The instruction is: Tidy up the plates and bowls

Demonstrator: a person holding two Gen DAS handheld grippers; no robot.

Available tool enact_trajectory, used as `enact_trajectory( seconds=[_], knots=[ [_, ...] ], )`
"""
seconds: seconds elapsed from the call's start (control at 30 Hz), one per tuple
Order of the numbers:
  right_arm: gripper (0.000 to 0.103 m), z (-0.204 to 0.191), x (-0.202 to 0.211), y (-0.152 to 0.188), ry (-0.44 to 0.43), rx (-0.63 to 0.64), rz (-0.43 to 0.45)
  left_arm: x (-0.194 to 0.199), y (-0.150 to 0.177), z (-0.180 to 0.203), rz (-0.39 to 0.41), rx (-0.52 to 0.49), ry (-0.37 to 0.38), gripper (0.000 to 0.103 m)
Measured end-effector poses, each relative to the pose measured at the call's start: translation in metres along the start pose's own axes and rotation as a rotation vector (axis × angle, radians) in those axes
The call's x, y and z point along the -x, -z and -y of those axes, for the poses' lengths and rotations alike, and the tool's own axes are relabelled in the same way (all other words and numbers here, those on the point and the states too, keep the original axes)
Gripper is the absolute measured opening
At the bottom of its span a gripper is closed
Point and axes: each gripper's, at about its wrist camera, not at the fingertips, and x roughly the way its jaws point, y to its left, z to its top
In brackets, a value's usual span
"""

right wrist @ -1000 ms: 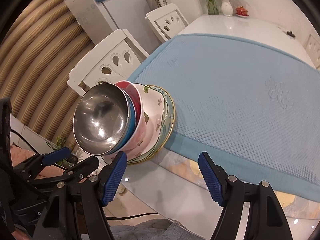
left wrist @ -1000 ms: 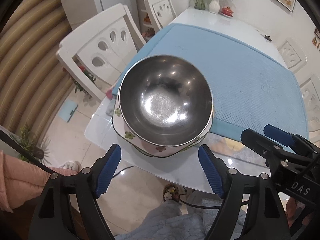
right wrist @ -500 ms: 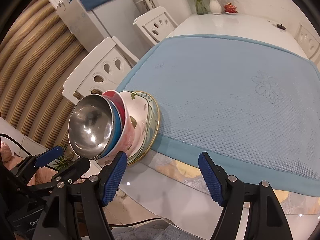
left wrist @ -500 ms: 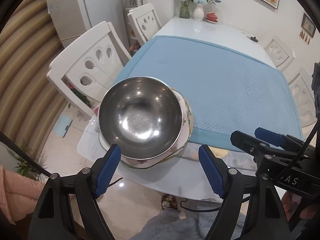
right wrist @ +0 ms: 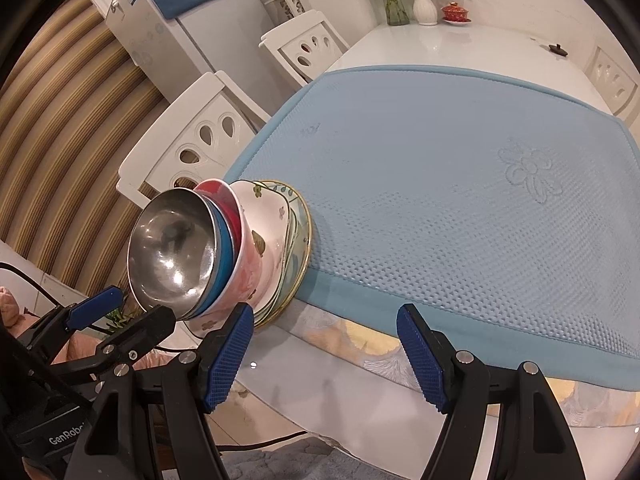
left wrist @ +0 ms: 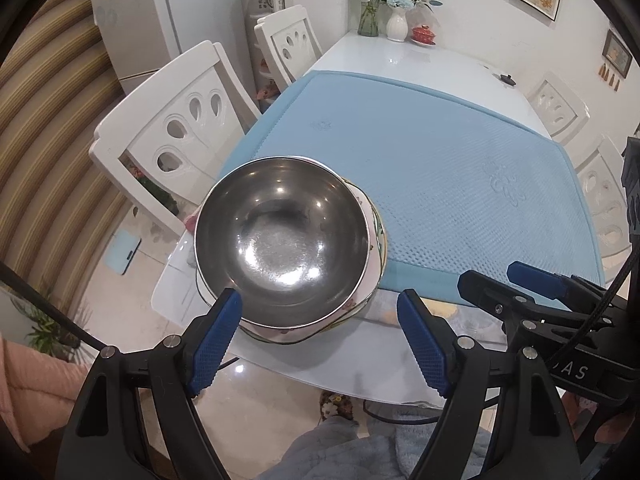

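Left gripper [left wrist: 320, 336] released, empty, above steel bowl [left wrist: 280, 240] topping stack; right gripper [right wrist: 326, 354] released, beside stack.

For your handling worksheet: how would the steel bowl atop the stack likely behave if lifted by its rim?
The steel bowl looks thin and polished, so probably light, stiff and slippery. It merely nests in the blue bowl, so it should lift free.

A home dining room: white table [left wrist: 420, 60], carved chairs [left wrist: 176, 128], fridge [right wrist: 208, 40], flower vases [left wrist: 396, 24].
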Motion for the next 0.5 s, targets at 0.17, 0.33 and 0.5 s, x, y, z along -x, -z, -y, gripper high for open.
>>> enact_trajectory(
  seconds=[0.17, 0.33, 0.5],
  knots=[
    [0.072, -0.0004, -0.0011, 0.0, -0.001, 0.001, -0.003, 0.0006, 0.0009, 0.0019, 0.004, -0.014, -0.017, 0.079],
    [0.072, 0.0013, 0.0001, 0.0013, 0.006, -0.007, 0.003, 0.0014, -0.0004, 0.0053, 0.012, -0.034, -0.017, 0.079],
    [0.072, 0.0044, 0.0001, 0.0029, 0.006, -0.024, 0.005, 0.0002, -0.0017, 0.0082, 0.012, -0.051, -0.018, 0.079]
  ],
)
